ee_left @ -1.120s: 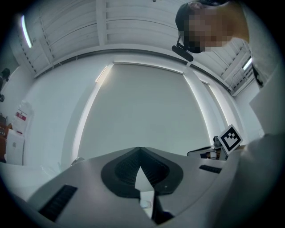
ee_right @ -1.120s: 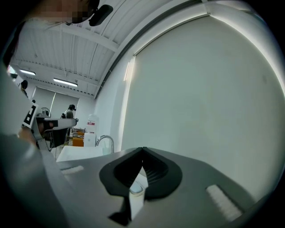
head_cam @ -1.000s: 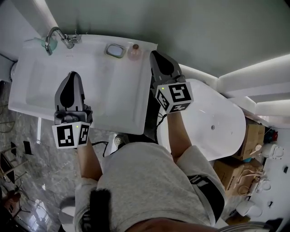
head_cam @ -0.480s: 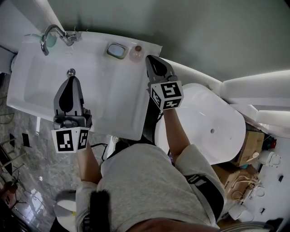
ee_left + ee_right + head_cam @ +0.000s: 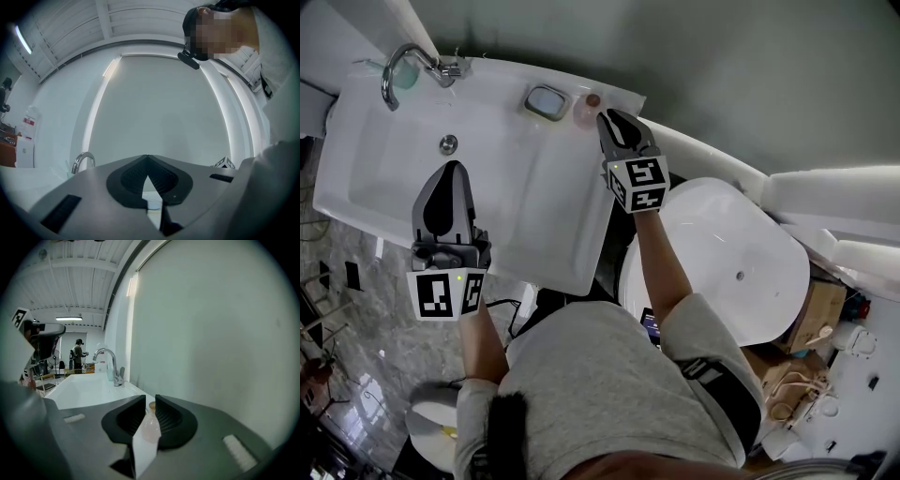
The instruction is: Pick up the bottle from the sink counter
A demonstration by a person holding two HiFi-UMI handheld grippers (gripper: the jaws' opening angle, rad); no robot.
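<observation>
A small pinkish bottle [image 5: 586, 105] with a brown cap stands at the back right corner of the white sink counter [image 5: 546, 221], next to the wall. My right gripper [image 5: 606, 116] points at it, tips just short of it. Its jaws are opening, a narrow gap between them. In the right gripper view the bottle [image 5: 151, 426] shows through that gap, beyond the right gripper [image 5: 150, 399], and no pad presses on it. My left gripper [image 5: 450, 169] hovers over the basin, far from the bottle. In the left gripper view the left gripper [image 5: 147, 159] is shut with nothing in it.
A soap dish [image 5: 546, 100] lies just left of the bottle. A chrome faucet [image 5: 408, 64] and a pale green cup [image 5: 405, 77] stand at the counter's back left, the drain [image 5: 448, 143] below them. A white toilet [image 5: 722, 253] sits right of the counter; cardboard boxes [image 5: 811, 305] stand beyond.
My right gripper has moved forward along the counter's right edge up to the bottle, and its jaws have parted. The left gripper has stayed over the basin.
</observation>
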